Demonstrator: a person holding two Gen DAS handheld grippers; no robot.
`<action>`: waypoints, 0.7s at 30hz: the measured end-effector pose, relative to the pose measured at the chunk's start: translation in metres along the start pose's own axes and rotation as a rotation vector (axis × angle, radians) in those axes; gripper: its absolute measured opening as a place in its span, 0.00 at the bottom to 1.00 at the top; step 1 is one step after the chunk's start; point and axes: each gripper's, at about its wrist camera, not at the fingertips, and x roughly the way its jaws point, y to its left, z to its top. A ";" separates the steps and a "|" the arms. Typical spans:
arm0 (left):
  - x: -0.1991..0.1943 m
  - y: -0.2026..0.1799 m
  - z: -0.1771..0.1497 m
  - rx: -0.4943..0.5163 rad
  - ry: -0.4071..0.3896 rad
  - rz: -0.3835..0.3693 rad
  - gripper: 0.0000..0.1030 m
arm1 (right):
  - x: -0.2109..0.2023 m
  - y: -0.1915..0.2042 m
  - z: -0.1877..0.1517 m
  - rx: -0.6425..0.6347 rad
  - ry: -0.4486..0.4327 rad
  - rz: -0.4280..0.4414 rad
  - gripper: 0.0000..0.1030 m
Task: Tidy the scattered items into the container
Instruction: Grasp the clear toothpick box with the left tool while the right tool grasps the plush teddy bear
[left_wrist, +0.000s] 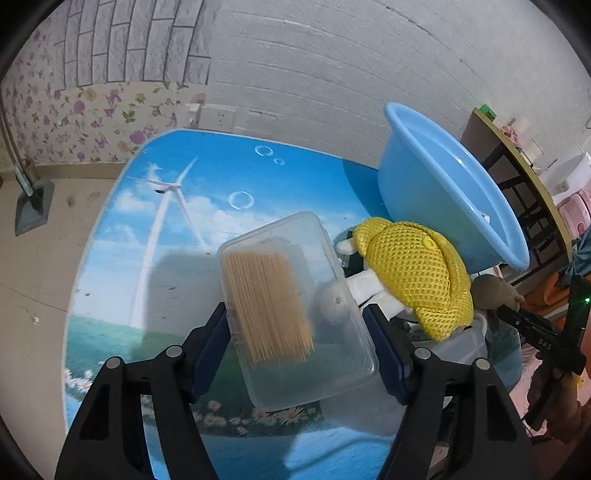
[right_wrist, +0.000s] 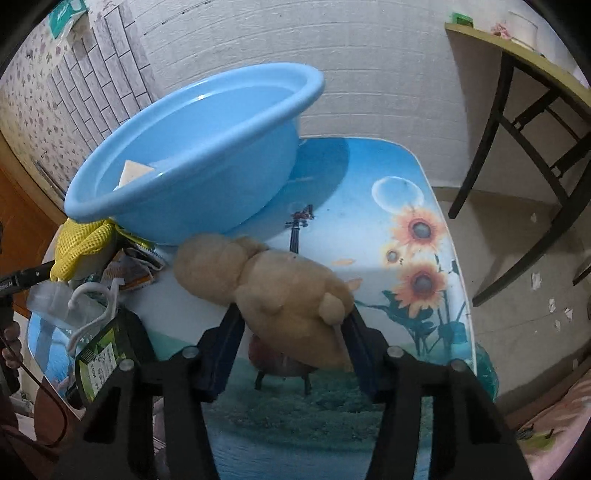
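Note:
My left gripper (left_wrist: 297, 325) is shut on a clear plastic box of toothpicks (left_wrist: 291, 306) and holds it above the table. My right gripper (right_wrist: 293, 317) is shut on a tan plush toy (right_wrist: 266, 288), also lifted off the table. The light blue basin (right_wrist: 192, 155) stands tilted behind the plush, with a pale block (right_wrist: 133, 171) inside; it also shows in the left wrist view (left_wrist: 454, 192). A yellow mesh item (left_wrist: 413, 277) lies by the basin on a pile of items, seen too in the right wrist view (right_wrist: 81, 243).
The table (left_wrist: 184, 229) has a printed sky and sunflower cover. A white hanger (right_wrist: 92, 306), a green packet (right_wrist: 103, 358) and an orange wrapper (right_wrist: 129, 273) lie at its left end. A dark-legged side table (right_wrist: 524, 103) stands to the right by the wall.

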 end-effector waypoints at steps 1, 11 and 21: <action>-0.003 0.002 0.000 0.003 -0.005 0.008 0.69 | -0.003 0.001 -0.001 0.001 -0.005 0.013 0.50; -0.030 0.020 -0.021 0.001 -0.011 0.091 0.69 | -0.029 0.007 -0.014 -0.018 -0.044 0.022 0.50; -0.048 0.028 -0.051 0.032 -0.002 0.168 0.69 | -0.039 0.009 -0.034 -0.030 -0.033 0.002 0.50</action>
